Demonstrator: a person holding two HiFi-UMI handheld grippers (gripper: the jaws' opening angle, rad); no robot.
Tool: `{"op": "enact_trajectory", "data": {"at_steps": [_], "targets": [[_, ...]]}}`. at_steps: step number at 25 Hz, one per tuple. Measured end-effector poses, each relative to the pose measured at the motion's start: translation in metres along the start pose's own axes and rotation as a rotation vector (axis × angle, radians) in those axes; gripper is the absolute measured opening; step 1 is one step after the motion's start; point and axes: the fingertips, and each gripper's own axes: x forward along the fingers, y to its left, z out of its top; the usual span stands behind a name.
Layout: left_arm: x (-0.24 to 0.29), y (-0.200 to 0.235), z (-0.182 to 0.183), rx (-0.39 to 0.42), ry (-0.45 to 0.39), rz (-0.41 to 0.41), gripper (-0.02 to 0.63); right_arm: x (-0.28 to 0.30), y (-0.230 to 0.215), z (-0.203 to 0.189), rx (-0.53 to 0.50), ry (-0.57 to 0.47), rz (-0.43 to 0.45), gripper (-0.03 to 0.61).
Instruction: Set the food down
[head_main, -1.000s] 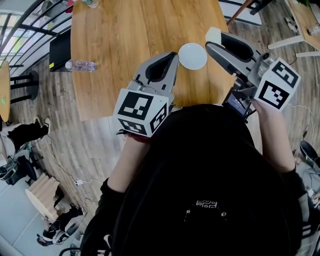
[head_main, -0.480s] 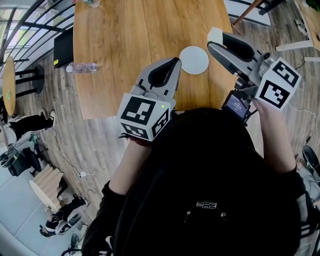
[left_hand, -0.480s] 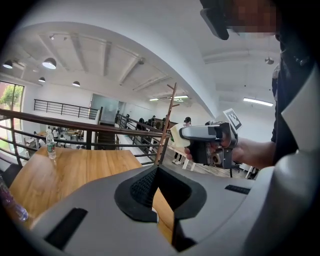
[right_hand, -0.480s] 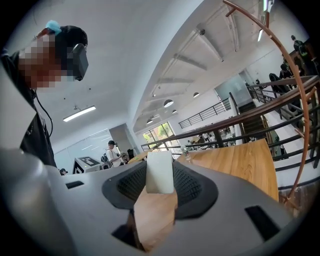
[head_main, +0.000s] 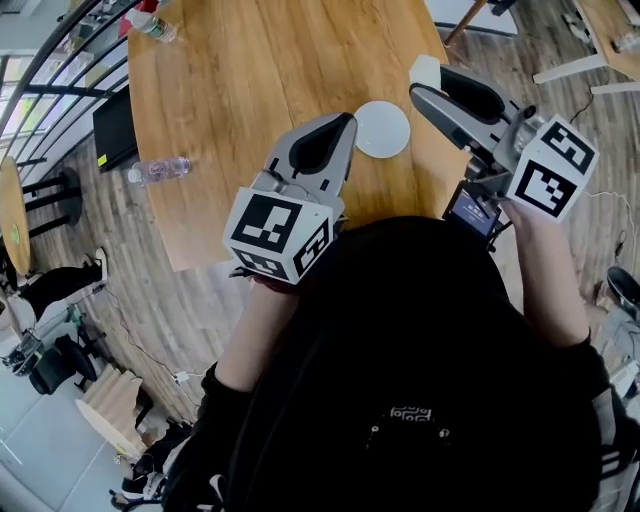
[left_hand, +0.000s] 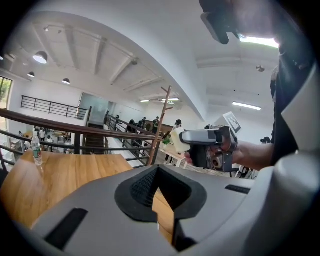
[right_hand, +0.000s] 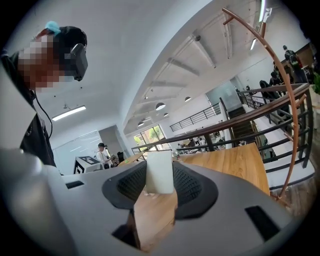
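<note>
My right gripper is shut on a pale, whitish block of food, which stands upright between its pads over the right side of the wooden table. In the head view the food block hangs just right of a small white plate, which has nothing on it. My left gripper hovers just left of the plate, shut, with nothing between its jaws. In the left gripper view, the left gripper points across the table, and the right gripper shows beyond it with the food block.
A clear water bottle lies near the table's left edge, and another bottle sits at the far left corner. A dark chair and a railing stand left of the table. My black-clad body fills the lower head view.
Both grippers have edged a little farther out over the table, with the plate still between them. The right gripper's hold on the food block is unchanged.
</note>
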Motion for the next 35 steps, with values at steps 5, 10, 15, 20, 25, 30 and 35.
{"op": "enact_trajectory", "data": {"at_steps": [5, 10, 15, 20, 25, 30, 35], "targets": [[0.003, 0.005, 0.006, 0.011, -0.017, -0.044, -0.002, -0.003, -0.002, 0.004, -0.010, -0.017, -0.045, 0.172], [0.005, 0.006, 0.007, 0.005, -0.009, -0.054, -0.002, -0.002, -0.004, 0.004, -0.010, -0.005, -0.056, 0.172], [0.006, 0.004, 0.010, -0.001, -0.011, -0.069, -0.002, -0.001, -0.001, 0.004, -0.021, 0.012, -0.049, 0.172], [0.005, 0.002, 0.007, -0.012, -0.002, -0.069, -0.002, 0.000, -0.002, 0.002, -0.020, 0.030, -0.045, 0.172], [0.004, -0.003, -0.001, -0.021, 0.012, -0.070, 0.000, -0.001, -0.005, -0.003, -0.018, 0.049, -0.040, 0.172], [0.006, 0.009, -0.002, -0.048, 0.016, -0.053, 0.000, 0.014, -0.012, -0.003, -0.018, 0.077, -0.031, 0.172], [0.004, 0.015, -0.004, -0.073, 0.019, -0.036, 0.000, 0.020, -0.017, -0.008, -0.018, 0.107, -0.034, 0.172]]}}
